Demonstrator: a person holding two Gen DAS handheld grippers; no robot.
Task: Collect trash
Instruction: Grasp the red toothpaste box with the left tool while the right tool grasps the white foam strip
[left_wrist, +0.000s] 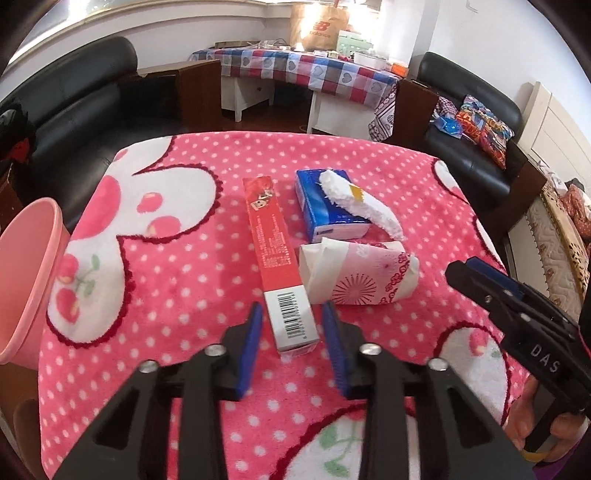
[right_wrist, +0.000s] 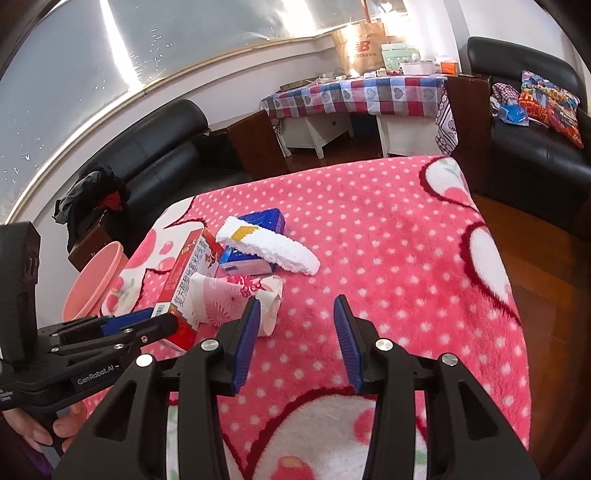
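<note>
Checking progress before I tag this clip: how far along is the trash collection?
Nothing looks collected yet. The red box, blue tissue pack, white foam strip and crushed paper cup all lie on the blanket. The left gripper straddles the red box's end, grip not confirmed; the right gripper is empty. The pink bin's inside is unseen.

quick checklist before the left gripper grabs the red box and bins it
1. Red box end between left gripper fingers: ok.
2. Pads pressing on the box: not ok, gaps show on both sides.
3. Paper cup clear of the box: cannot tell, it lies right beside it.
4. Pink bin open and beside the table: ok.
5. Right gripper empty and out of the path: ok.
</note>
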